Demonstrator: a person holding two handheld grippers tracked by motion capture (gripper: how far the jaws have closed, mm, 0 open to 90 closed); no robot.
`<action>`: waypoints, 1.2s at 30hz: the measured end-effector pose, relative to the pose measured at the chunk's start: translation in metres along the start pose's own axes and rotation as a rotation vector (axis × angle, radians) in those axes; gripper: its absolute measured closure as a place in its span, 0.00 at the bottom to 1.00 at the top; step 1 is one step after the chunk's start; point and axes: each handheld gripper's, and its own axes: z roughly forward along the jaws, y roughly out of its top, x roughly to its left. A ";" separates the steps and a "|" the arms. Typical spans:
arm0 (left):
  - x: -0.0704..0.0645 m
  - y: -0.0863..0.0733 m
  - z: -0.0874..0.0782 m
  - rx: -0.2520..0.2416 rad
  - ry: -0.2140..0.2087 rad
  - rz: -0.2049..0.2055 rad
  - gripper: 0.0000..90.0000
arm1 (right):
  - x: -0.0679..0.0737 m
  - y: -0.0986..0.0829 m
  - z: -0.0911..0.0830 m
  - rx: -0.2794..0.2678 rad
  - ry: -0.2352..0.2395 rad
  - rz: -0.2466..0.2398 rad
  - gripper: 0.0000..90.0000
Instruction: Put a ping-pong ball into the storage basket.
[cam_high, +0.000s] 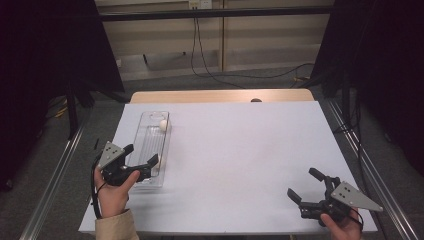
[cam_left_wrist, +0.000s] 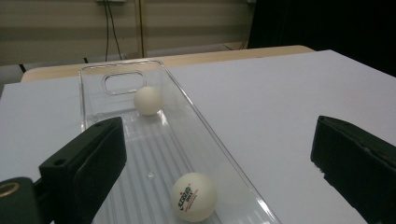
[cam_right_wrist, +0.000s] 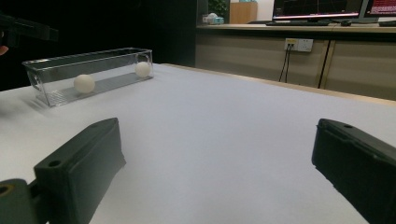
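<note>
A clear plastic tray (cam_high: 149, 140) lies lengthwise on the left of the white table (cam_high: 240, 150). One white ball (cam_high: 163, 124) rests at its far end, and a second (cam_high: 159, 160) sits near its front end. My left gripper (cam_high: 141, 156) hovers open over the tray's front end, one jaw on each side of the tray's width. In the left gripper view the near ball (cam_left_wrist: 193, 196), with red print, lies between the open jaws, and the far ball (cam_left_wrist: 148, 100) sits by the tray's end wall. My right gripper (cam_high: 302, 183) stands open at the front right, holding nothing.
The right gripper view shows the tray (cam_right_wrist: 107, 58) far off at the left with both balls (cam_right_wrist: 84, 83) (cam_right_wrist: 142, 69) inside. Bare white tabletop (cam_right_wrist: 224, 107) stretches between it and the open jaws. Metal rails (cam_high: 55, 170) run along both sides of the table.
</note>
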 end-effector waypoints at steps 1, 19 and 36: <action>0.000 -0.001 -0.001 -0.002 0.001 -0.008 0.04 | 0.000 0.000 0.000 0.000 -0.001 0.000 0.02; 0.003 -0.015 -0.007 -0.025 -0.007 0.007 0.04 | -0.001 0.000 -0.004 0.000 -0.008 -0.004 0.02; -0.002 -0.028 -0.019 -0.039 -0.002 0.000 0.04 | -0.001 0.000 -0.004 0.001 -0.010 -0.004 0.02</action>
